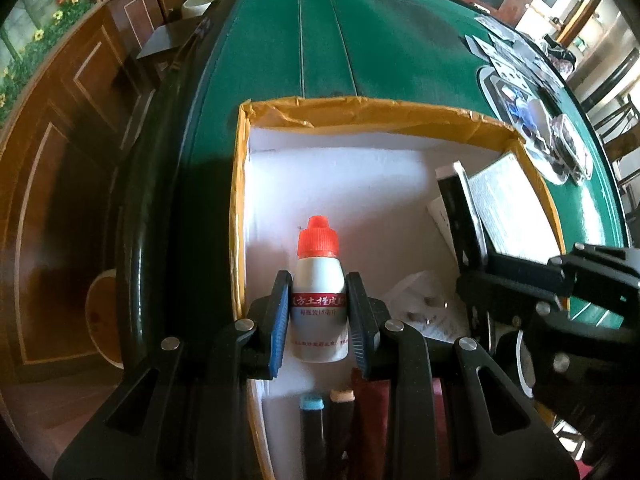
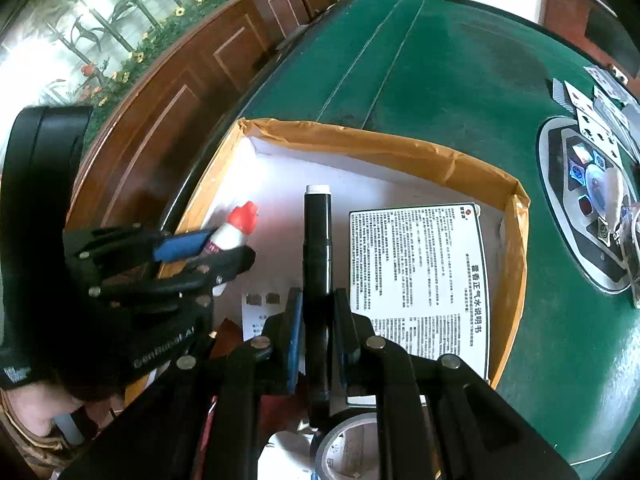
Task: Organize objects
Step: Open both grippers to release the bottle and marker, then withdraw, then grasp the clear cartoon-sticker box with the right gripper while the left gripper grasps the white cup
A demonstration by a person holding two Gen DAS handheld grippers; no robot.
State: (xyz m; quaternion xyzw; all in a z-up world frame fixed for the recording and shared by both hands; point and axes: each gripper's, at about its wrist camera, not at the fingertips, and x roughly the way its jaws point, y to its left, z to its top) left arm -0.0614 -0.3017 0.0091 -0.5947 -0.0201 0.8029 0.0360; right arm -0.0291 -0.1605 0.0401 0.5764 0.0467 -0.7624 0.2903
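My left gripper (image 1: 319, 312) is shut on a small white bottle with a red cap (image 1: 319, 280) and holds it over the white-lined cardboard box (image 1: 360, 114). The bottle also shows in the right wrist view (image 2: 234, 230), gripped by the left gripper (image 2: 208, 250). My right gripper (image 2: 318, 328) is shut on a black tube with a white end (image 2: 317, 248), held over the same box (image 2: 400, 148). The right gripper appears at the right of the left wrist view (image 1: 520, 280), its jaws unclear there.
A printed leaflet (image 2: 416, 276) lies in the box, with blister packs (image 1: 424, 312) and a tape roll (image 2: 352, 440) near the front. The box stands on a green table (image 1: 360, 32). A tray with playing cards (image 2: 592, 184) is to the right. Wood panelling (image 1: 80, 120) runs along the left.
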